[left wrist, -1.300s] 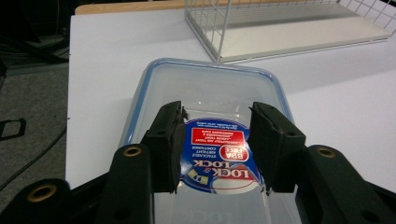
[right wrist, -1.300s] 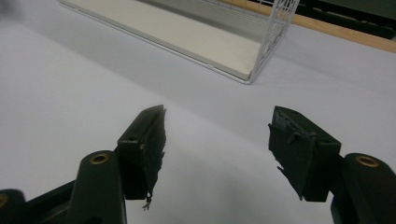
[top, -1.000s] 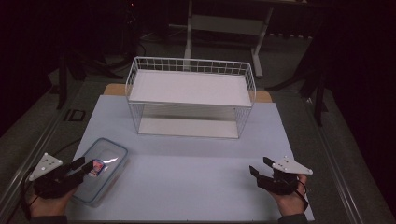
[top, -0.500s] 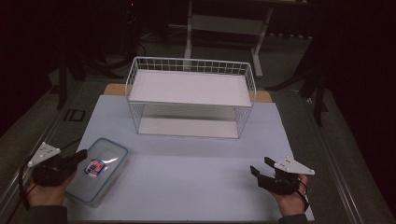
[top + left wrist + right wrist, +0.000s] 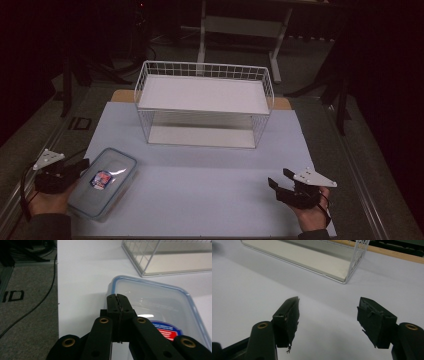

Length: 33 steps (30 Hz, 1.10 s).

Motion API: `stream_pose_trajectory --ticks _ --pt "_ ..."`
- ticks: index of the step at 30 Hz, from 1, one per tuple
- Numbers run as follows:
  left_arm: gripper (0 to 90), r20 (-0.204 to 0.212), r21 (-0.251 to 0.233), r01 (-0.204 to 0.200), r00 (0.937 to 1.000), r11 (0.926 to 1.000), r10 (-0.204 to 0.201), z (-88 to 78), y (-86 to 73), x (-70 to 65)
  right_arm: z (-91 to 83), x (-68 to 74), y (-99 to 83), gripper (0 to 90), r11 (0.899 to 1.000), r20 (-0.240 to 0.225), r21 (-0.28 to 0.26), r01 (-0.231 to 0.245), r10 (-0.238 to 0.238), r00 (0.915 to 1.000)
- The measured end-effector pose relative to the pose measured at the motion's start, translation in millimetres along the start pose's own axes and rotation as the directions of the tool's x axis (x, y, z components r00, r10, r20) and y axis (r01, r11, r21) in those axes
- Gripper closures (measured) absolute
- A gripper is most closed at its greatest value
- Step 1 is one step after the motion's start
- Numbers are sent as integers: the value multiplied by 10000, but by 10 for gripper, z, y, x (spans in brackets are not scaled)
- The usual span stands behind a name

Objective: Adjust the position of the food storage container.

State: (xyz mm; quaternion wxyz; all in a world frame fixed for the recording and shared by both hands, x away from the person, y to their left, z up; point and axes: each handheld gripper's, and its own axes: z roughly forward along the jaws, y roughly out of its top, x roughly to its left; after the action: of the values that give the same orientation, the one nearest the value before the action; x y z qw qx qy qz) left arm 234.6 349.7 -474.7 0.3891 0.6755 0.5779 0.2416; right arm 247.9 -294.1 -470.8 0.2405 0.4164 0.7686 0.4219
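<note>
A clear plastic container (image 5: 112, 172) with a blue-rimmed lid and a red and blue label lies flat at the front left of the white mat. My left gripper (image 5: 83, 164) sits at its left edge, held low by a hand. In the left gripper view the container (image 5: 155, 297) lies just beyond the left gripper (image 5: 117, 296), whose jaws are pressed together with nothing between them. At the front right my right gripper (image 5: 279, 180) rests over bare mat. Its jaws stand wide apart and empty in the right gripper view (image 5: 328, 306).
A white wire rack (image 5: 205, 95) with two shelves stands at the back middle of the mat (image 5: 210, 175). It also appears as the rack (image 5: 160, 255) and the rack (image 5: 312, 257) in the gripper views. A black cable (image 5: 37, 302) runs over grey flooring left of the mat.
My left gripper has drawn back to the left, off the container's lid to its left edge, and its jaws have closed empty. The right gripper has stayed where it was.
</note>
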Motion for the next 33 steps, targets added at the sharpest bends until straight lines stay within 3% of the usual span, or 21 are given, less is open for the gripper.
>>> stream_pose_trajectory --ticks 18,26,33 --pt "900 -335 660 592 9978 9961 -571 92 -73 148 10 10 -2 335 9999 -117 63 87 -86 9999" --pt "900 -231 780 472 9987 9958 -455 124 -53 120 31 23 -3 337 9998 -206 154 134 -131 9997" --pt "900 162 960 -153 9998 9953 138 261 27 -90 34 28 -3 336 9998 -222 154 144 -140 9997"
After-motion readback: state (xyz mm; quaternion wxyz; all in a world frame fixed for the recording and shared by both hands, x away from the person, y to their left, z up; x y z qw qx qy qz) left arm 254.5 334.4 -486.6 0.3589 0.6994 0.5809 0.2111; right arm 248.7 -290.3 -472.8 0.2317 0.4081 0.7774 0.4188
